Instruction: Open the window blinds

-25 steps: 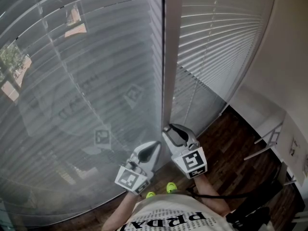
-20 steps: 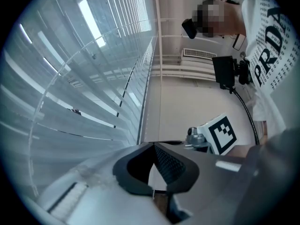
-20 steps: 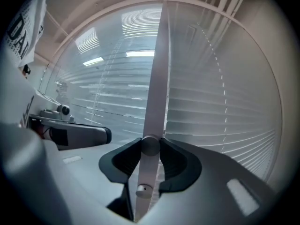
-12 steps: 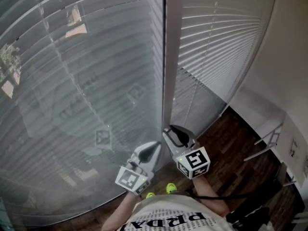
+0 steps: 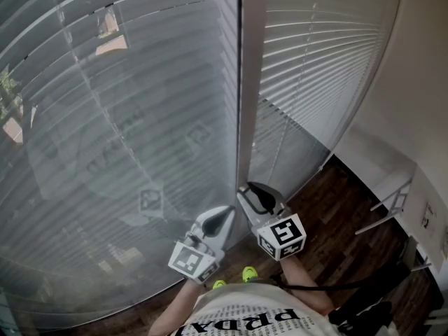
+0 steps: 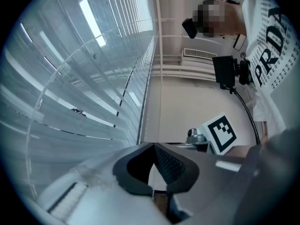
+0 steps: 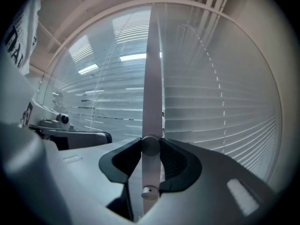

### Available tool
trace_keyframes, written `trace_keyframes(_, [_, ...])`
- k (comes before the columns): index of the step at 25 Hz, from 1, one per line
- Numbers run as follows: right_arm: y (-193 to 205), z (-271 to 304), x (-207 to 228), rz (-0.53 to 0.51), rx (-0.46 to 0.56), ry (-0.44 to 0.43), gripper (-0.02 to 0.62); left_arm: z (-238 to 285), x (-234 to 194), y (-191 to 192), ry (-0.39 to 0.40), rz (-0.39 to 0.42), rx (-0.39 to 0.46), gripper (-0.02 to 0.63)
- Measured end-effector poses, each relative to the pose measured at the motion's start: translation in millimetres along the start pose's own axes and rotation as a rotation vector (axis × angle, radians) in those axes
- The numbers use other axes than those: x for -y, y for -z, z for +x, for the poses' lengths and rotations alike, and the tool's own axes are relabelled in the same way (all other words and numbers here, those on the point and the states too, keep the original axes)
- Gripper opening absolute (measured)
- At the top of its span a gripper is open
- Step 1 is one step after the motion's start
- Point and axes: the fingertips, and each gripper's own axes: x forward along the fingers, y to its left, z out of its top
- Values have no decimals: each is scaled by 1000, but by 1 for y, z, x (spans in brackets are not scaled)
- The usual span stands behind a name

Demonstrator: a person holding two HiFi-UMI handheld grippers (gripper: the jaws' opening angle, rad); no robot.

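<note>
- Right gripper fingers clamp what appears to be the hanging wand of the window blinds, near the centre post.
- Left gripper, just left, fingers together, empty.

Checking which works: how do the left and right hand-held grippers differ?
The right hand-held gripper clamps the tilt wand; the left hand-held gripper is shut on nothing. The right is at the post; the left is beside it, by the left blind. Both point at the blinds.
</note>
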Motion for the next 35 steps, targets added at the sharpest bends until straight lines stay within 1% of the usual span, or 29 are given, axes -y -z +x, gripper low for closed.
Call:
trace_keyframes(4, [0, 1, 0, -14, 0, -15, 130, 0, -1, -2, -10, -10, 1, -6])
trace_keyframes(6, [0, 0, -1, -57, -13, -32, 132, 0, 0, -4, -9, -17, 16, -6])
trace_keyframes(8, [-2, 0, -3, -151, -39, -40, 133, -1, -1, 0, -4, 1, 2, -6])
trace_keyframes(11, [-3, -2, -7, -343, -85, -46, 133, 0, -2, -1, -6, -13, 5, -6])
trace_keyframes(14, [-2, -4, -10, -475, -97, -56, 138, -1, -3, 5, 2, 4, -16, -6])
trace_keyframes(16, [-3, -4, -12, -582, -103, -44, 146, -1, -2, 7, 8, 14, -20, -6])
trace_keyframes(20, [0, -2, -17, -794, -142, -31, 151, 1, 1, 1, 3, -28, 2, -6])
trace_keyframes(22, [4, 0, -18, -868, -165, -17, 149, 1, 1, 1, 2, -27, -3, -6])
trace_keyframes(25, [4, 1, -16, -921, -171, 6, 126, -2, -1, 5, 7, -2, -19, -6])
trace_keyframes(27, [4, 1, -16, -941, -169, 13, 126, -2, 0, 2, 1, -13, -10, -6])
trace_keyframes(29, [4, 1, -16, -936, -164, 17, 126, -1, 0, 0, -4, -27, 0, -6])
trace_keyframes(35, [3, 1, -16, -891, -150, 16, 129, 0, 0, 0, 4, -18, 1, -6])
